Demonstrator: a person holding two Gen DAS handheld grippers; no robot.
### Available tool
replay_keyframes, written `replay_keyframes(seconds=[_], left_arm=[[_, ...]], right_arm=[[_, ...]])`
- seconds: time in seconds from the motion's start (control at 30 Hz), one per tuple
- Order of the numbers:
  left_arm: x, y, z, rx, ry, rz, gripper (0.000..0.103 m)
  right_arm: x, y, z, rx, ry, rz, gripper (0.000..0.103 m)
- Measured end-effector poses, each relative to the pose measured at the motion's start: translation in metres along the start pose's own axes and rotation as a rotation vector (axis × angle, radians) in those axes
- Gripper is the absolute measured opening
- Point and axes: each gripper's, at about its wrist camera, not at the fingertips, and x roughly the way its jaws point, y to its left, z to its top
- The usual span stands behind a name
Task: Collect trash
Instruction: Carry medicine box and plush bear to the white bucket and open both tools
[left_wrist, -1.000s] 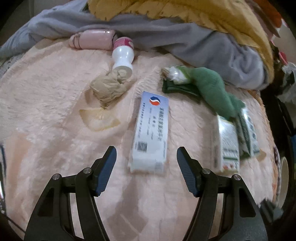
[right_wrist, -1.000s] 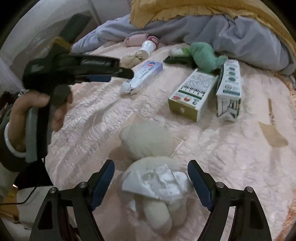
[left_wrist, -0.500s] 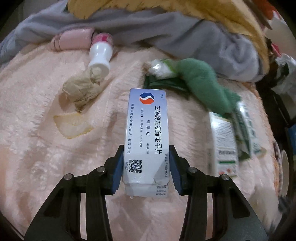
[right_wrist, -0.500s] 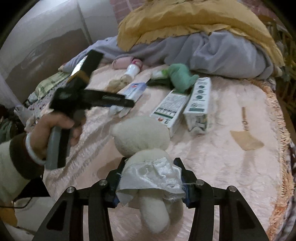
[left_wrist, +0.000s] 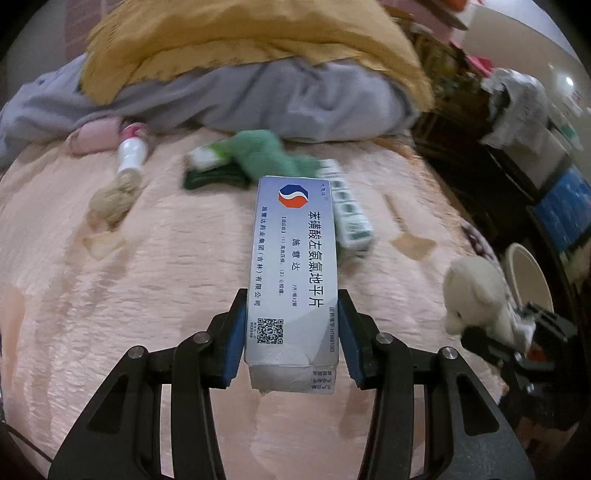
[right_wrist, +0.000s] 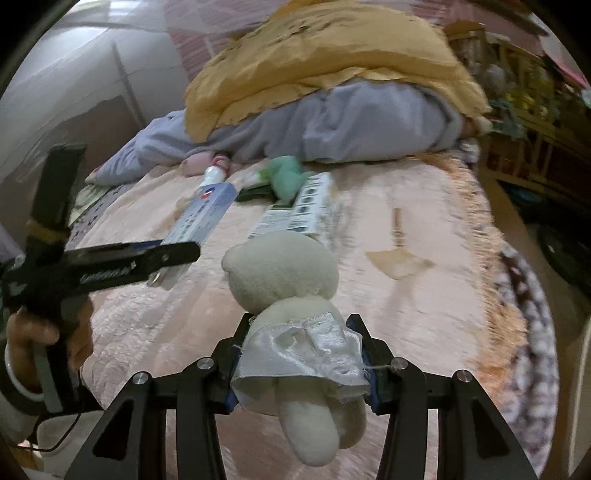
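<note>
My left gripper (left_wrist: 291, 332) is shut on a pale blue medicine box (left_wrist: 295, 266) with a red-and-blue logo, held up off the pink bedspread (left_wrist: 155, 280). The same box (right_wrist: 201, 218) shows in the right wrist view, clamped in the left gripper (right_wrist: 173, 254) held by a hand. My right gripper (right_wrist: 301, 354) is shut on a cream plush bear (right_wrist: 284, 280) in a white satin skirt, lifted above the bed; the bear (left_wrist: 476, 291) also appears at the right edge of the left wrist view.
On the bedspread lie a green-and-white carton (left_wrist: 347, 210), a green plush toy (left_wrist: 266, 155), a small white bottle (left_wrist: 131, 155), a crumpled beige wad (left_wrist: 114, 197) and a pink roll (left_wrist: 94, 134). Grey and yellow bedding (right_wrist: 332, 92) is piled behind. Dark furniture (left_wrist: 517, 155) stands right of the bed.
Both grippers closed, the left on the medicine box, the right on the plush bear. Both then lifted their loads off the bedspread, and the view now reaches farther across the bed.
</note>
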Motion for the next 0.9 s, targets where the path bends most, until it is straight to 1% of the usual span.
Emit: replay_keyframes(seconds=[0.17,0.37,0.67,0.9], left_arm=[[-0.003,-0.04,-0.002,0.066,-0.007,-0.043,0.043],[-0.003,-0.08,-0.004,0.14,-0.006,-0.071,0.043],[0.002,-0.131,-0.005,0.217,-0.002,-0.106,0.043],[0.008,-0.163,-0.004,0.256,0.006,-0.143,0.043]], right_arm=[[-0.021,-0.026,-0.005,0.048,-0.023,-0.039,0.048],[-0.043,-0.055,-0.013,0.105,-0.051,-0.08,0.048],[-0.069,-0.093,-0.025,0.177,-0.082,-0.126,0.048],[-0.089,-0.12,-0.033,0.229,-0.102,-0.166,0.048]])
